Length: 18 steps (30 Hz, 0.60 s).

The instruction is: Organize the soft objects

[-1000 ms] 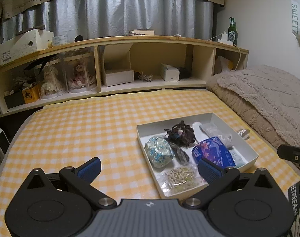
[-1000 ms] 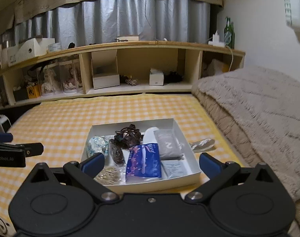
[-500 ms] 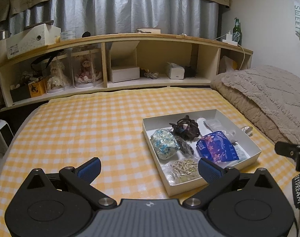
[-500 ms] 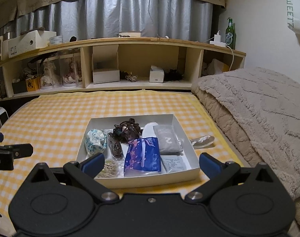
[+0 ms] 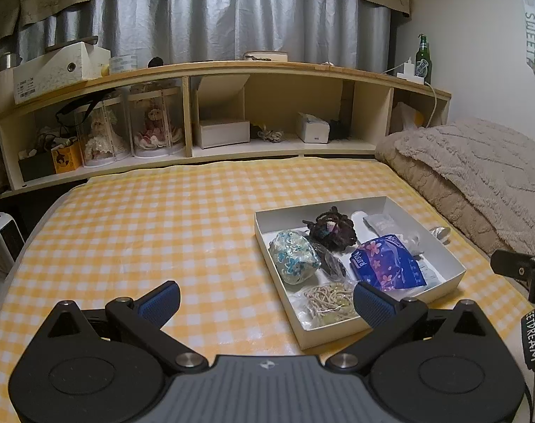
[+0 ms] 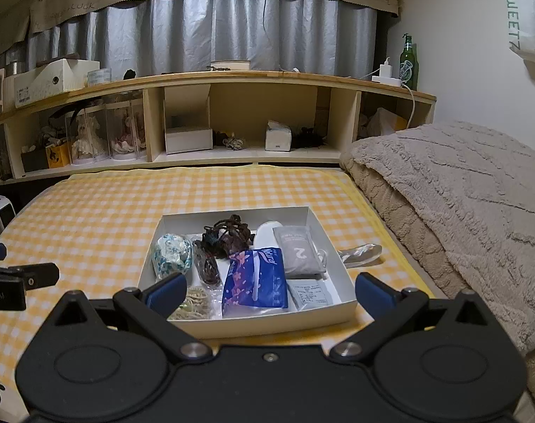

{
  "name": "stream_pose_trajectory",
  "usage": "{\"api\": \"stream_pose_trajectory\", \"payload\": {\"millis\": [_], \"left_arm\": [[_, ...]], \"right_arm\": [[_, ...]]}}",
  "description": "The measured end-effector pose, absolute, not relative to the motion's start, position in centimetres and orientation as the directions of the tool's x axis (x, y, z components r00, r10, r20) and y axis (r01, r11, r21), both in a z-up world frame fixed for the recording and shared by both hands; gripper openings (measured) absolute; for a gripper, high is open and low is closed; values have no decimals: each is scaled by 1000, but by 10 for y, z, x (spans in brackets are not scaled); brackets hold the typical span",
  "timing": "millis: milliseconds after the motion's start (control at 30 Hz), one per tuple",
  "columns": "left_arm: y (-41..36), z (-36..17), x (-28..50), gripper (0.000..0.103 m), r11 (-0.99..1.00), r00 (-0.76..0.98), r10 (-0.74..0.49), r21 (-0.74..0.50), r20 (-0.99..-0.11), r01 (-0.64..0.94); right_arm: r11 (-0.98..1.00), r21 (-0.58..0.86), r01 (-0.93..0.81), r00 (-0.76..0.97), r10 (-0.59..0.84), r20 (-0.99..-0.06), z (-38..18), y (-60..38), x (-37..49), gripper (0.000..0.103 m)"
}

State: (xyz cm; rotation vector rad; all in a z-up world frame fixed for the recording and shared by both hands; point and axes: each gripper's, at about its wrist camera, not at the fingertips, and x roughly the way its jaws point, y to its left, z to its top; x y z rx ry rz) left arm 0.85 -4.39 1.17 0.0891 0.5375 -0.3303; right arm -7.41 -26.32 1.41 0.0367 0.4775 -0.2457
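Note:
A white shallow box lies on the yellow checked bedcover. It holds a blue floral tissue pack, a floral cloth bundle, a dark tangled scrunchie pile, a bag of beige bands and a grey pouch. My left gripper is open, low and left of the box. My right gripper is open, just in front of the box's near wall. Neither holds anything.
A clear plastic wrapper lies on the cover right of the box. A beige blanket rises along the right side. A wooden shelf with boxes, dolls and a green bottle spans the back. A white heater stands far left.
Both grippers have pulled back and levelled slightly, so the box sits a little farther ahead in each view. The jaws stay open; nothing in the box moved.

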Motion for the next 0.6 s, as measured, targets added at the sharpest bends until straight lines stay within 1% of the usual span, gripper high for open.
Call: {"api": "stream_pose_trajectory", "payload": {"millis": [600], "left_arm": [[-42,12,8,103,943,808,-288,-7,-514,332]], "right_arm": [[969,-20,246,857,-227,-462,14,-262,-74,103]]}}
